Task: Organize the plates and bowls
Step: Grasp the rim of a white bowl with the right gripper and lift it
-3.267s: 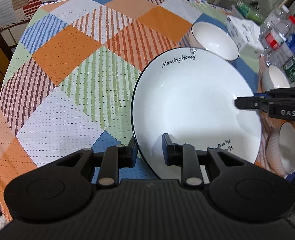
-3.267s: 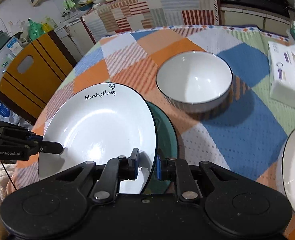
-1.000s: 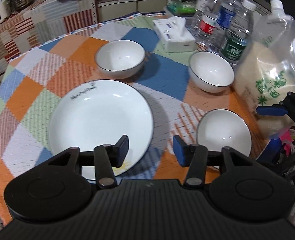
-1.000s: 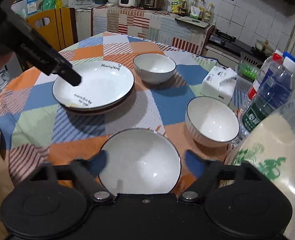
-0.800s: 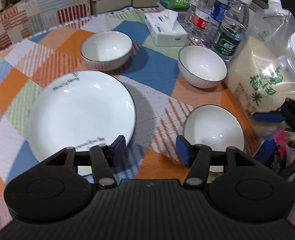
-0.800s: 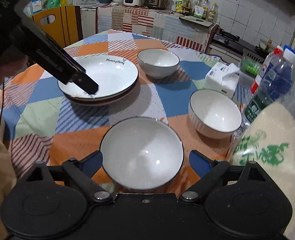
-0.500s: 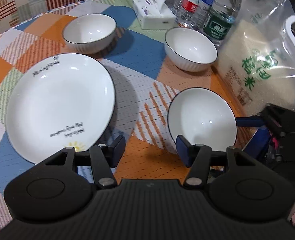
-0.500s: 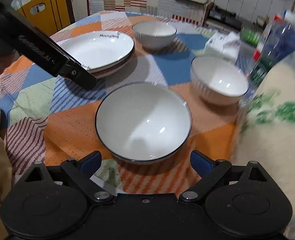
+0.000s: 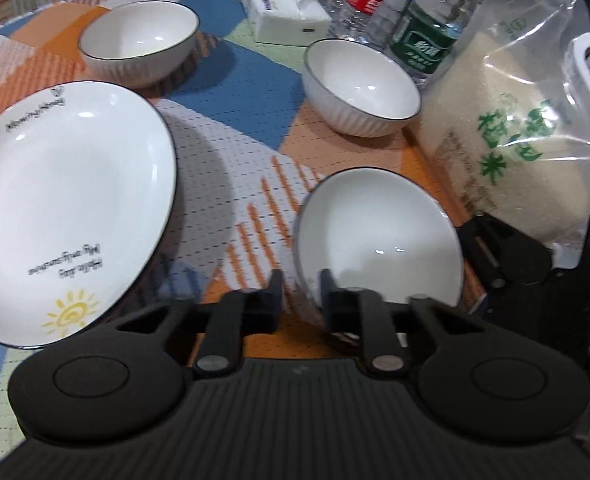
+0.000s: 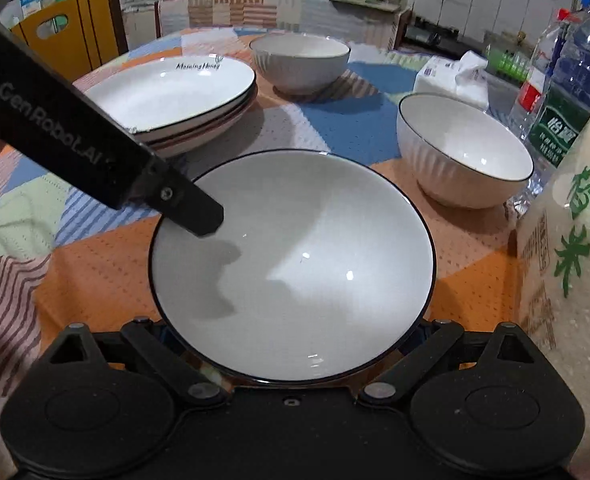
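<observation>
On the left of the counter (image 9: 231, 184) sits the stack of plates (image 10: 175, 100), flat and face up; the top plate's "Morning Honey" lettering lies at its far edge and the yellow sun at its near edge in the left wrist view. Behind it, farther back, an upright bowl (image 9: 139, 46) stands mouth up. In the middle — nearest both cameras — is the near bowl (image 9: 379, 240), mouth up on the orange patch. The left claw (image 9: 301, 296) straddles its left rim, one finger outside the wall and one inside, narrowed around it; whether the pads actually press the wall is unclear. The right claw (image 10: 291, 344) is spread wide, its fingertips hidden beneath the bowl's near edge. To the right stands a third bowl (image 10: 463, 156), upright — beyond it a tissue box (image 9: 285, 4), water bottles (image 9: 423, 32) and a bag of rice (image 9: 507, 136) just beside the near bowl.
</observation>
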The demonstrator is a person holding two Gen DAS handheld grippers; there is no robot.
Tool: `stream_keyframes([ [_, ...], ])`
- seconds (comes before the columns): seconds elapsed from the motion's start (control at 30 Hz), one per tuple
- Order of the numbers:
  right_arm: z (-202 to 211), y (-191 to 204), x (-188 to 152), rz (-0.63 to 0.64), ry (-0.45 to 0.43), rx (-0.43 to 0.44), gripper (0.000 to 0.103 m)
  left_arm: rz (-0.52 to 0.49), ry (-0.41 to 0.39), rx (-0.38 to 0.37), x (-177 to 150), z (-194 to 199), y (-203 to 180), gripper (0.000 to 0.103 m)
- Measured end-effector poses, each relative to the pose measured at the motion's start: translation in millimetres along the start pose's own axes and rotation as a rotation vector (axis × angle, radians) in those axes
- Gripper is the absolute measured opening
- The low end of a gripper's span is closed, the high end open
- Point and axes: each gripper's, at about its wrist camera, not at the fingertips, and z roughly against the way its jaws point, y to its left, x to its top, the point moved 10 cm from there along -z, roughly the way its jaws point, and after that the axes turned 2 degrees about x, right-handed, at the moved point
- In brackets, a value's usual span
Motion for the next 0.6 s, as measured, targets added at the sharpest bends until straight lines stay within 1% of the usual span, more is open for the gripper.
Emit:
stream_keyframes([
  [0.27, 7, 4, 9, -0.016, -0.043, 0.018, 0.098, -0.027, 0.003, 0.019, 9, 10, 0, 0.011],
  [0.43, 11, 6, 23, 0.002, -0.066, 0.007, 0.098, -0.058, -0.005, 0.039, 19, 19, 5, 0.011],
  [0.6, 9, 6, 39, 0.015, -0.062, 0.001, 0.098, -0.069, -0.017, 0.062, 29, 25, 12, 0.011],
])
